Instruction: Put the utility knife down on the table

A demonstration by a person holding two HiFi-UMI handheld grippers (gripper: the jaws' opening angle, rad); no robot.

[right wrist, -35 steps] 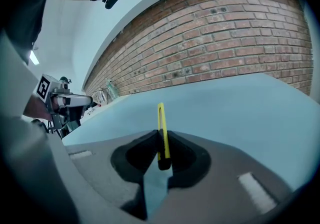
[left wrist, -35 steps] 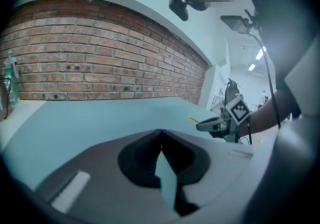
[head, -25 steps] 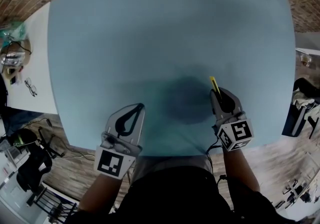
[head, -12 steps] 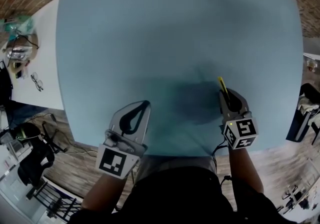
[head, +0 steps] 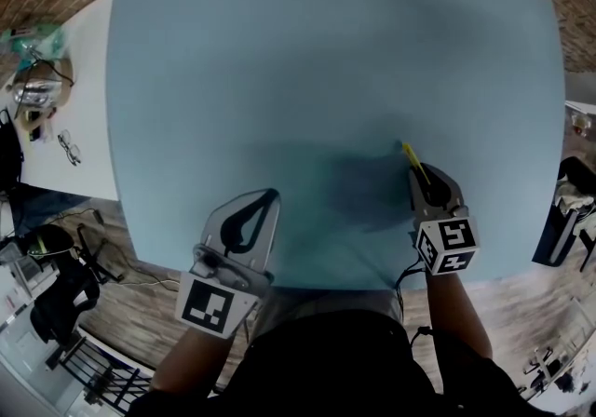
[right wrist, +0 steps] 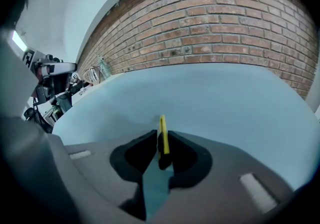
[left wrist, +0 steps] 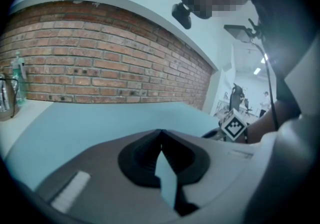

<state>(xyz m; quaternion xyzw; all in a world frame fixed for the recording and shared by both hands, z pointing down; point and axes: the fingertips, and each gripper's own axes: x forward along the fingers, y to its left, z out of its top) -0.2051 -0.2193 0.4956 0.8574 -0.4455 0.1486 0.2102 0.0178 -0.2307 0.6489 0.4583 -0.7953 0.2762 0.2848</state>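
Looking down in the head view, you carry the utility knife (head: 410, 155) in the right gripper (head: 424, 175), over the near right part of the blue desk (head: 326, 52); its yellow nose points away from you and slants down toward the desk, and I cannot tell whether it touches; the left gripper (head: 267, 195) hangs over the near left edge, well apart from the knife; no container stands on the desk itself; on the white side table (head: 84, 127) to your left sits a shiny jug (head: 31, 94), its contents unreadable from here.

In the left gripper view, the jaws are closed tip to tip with nothing between them; a clear bottle (left wrist: 19, 75) stands far off by the brick wall (left wrist: 110, 63), and what it holds is too small to tell.

In the right gripper view, the jaws are opening, yet the knife sits edge-on between their tips with both pads against its slim body; the yellow front juts out ahead of them over the desk.

By its look, the knife is light, stiff and narrow, with smooth sides that may pivot or slide as the pads loosen; the flat sides of the handle, back from the blade end, are the place to hold it; you want its nose and belly resting on the desk before the pads let go, so it lies flat rather than drops.
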